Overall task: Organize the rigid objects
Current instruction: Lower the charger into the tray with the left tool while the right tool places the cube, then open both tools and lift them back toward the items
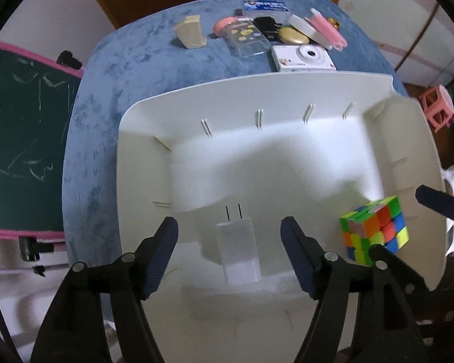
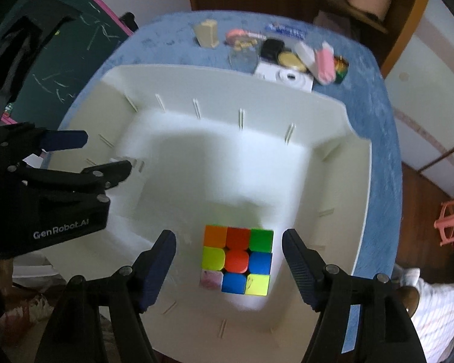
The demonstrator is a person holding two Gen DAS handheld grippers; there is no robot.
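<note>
**Bin shot: charger and cube sitting inside, both grippers hanging open above**

Blur is smearing the far pile of stuff in the right wrist view, so the labels there aren't readable, and the bin's (image 1: 287,90) near edge is getting cut off behind the gripper arms. Inside the white bin, a white charger (image 1: 240,249) is lying flat with its prongs pointing toward the far wall, and a puzzle cube (image 2: 237,260) is sitting near the right wall, well apart from it. Beyond the bin on the blue table (image 1: 121,60), a white camera (image 1: 304,57) is lying just beside the rim. The left gripper (image 1: 229,252) is hovering over the charger, fingers spread wide and touching nothing. The right gripper (image 2: 229,264) is hovering over the cube, fingers apart too, not touching it.
</note>
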